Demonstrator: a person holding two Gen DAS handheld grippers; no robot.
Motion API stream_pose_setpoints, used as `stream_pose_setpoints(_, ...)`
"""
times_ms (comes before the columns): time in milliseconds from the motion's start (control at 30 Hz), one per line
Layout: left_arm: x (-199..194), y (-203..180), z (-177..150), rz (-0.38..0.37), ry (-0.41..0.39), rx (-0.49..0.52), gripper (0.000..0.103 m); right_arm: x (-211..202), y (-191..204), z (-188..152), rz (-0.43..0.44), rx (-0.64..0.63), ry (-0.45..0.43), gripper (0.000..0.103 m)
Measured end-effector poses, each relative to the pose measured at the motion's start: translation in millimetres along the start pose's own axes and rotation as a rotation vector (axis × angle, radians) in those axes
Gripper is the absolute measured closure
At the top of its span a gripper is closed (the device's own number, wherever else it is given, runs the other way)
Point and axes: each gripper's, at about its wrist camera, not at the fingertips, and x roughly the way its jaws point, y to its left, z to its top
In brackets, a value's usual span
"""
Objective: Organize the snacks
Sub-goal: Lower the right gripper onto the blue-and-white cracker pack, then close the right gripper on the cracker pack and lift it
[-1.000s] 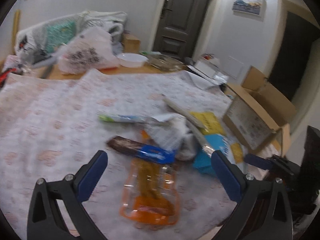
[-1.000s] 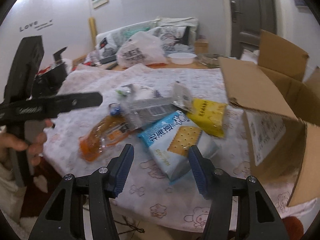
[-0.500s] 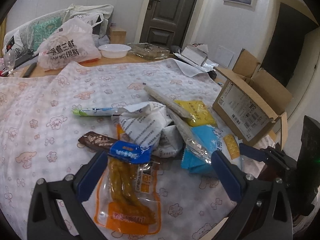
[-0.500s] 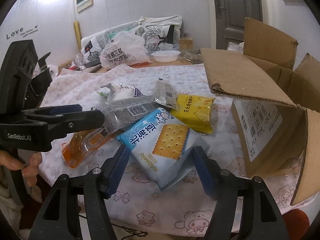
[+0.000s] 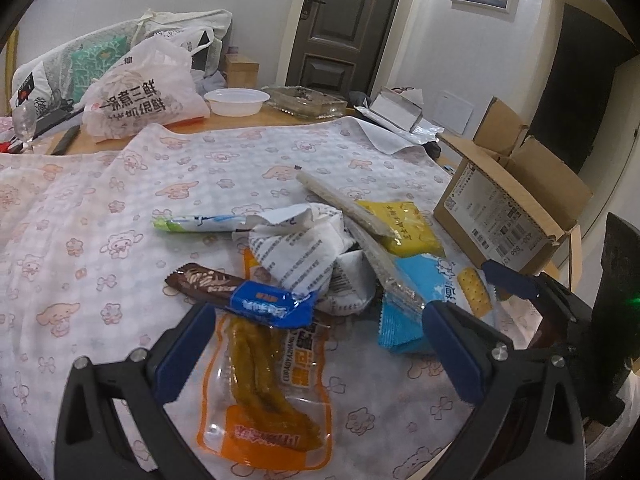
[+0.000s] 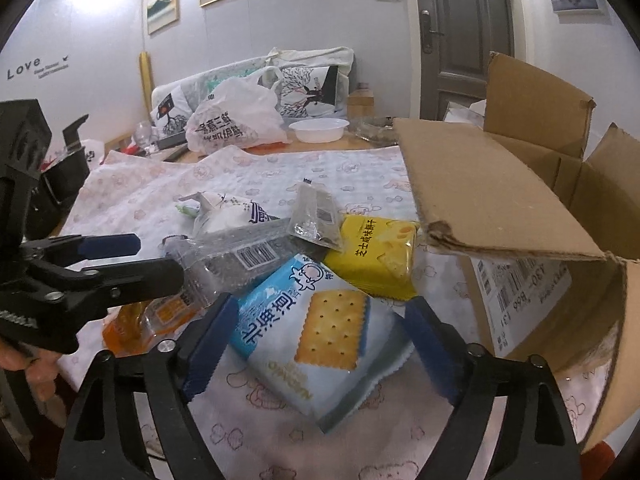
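Observation:
A pile of snacks lies on the patterned tablecloth (image 5: pixel 80 240). My left gripper (image 5: pixel 316 344) is open around the top of an orange packet of yellow strips (image 5: pixel 264 396), with a brown and blue bar (image 5: pixel 240 294) across it. My right gripper (image 6: pixel 316 340) is open around a blue and white cracker pack (image 6: pixel 316 332), which also shows in the left wrist view (image 5: pixel 432 288). A yellow cracker pack (image 6: pixel 376 256), clear packets (image 6: pixel 240 252) and a white wrapper (image 5: pixel 296 252) lie behind. An open cardboard box (image 6: pixel 520 216) stands at the right.
At the table's far side are a white plastic bag (image 5: pixel 140 92), a white bowl (image 5: pixel 236 100), a glass dish (image 5: pixel 304 100) and a wine glass (image 5: pixel 24 120). A dark door (image 5: pixel 340 20) is behind. The table's near edge is just below both grippers.
Both grippers have moved forward and down towards the pile. The left now straddles the orange packet and the right straddles the blue cracker pack. The jaws stay open.

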Motion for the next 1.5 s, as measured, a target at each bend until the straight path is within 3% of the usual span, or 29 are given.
stream_pose_setpoints(133, -2, 0, 0, 0.003, -0.004, 0.002, 0.001, 3, 0, 2, 0.008, -0.002, 0.000, 0.016)
stream_pose_setpoints(467, -4, 1, -2, 0.015, -0.005, -0.003, 0.001, -3, 13, 1, 0.141, -0.022, 0.049, 0.016)
stream_pose_setpoints(600, -6, 2, -3, 0.017, -0.010, -0.004, 0.001, 5, 6, 2, 0.125, -0.015, 0.054, 0.017)
stream_pose_setpoints(767, -6, 5, -3, 0.024, -0.008, -0.007, 0.001, 19, 3, 2, 0.191, 0.010, 0.090, 0.016)
stream_pose_setpoints(1033, -9, 8, -4, 0.022, -0.008, -0.014, 0.001, 7, 14, -7, 0.306, -0.053, 0.175, 0.015)
stream_pose_setpoints(1267, -10, 9, -7, 0.012, -0.002, -0.020, 0.001, 28, 24, -8, 0.262, -0.094, 0.221, 0.018)
stream_pose_setpoints(1367, -11, 9, -8, 0.002, 0.002, -0.022, 0.001, 30, 34, -7, 0.208, -0.143, 0.227, 0.037)
stream_pose_setpoints(1500, -14, 8, -9, -0.019, 0.002, -0.024, 0.001, 30, 37, -7, 0.196, -0.165, 0.242, 0.039)
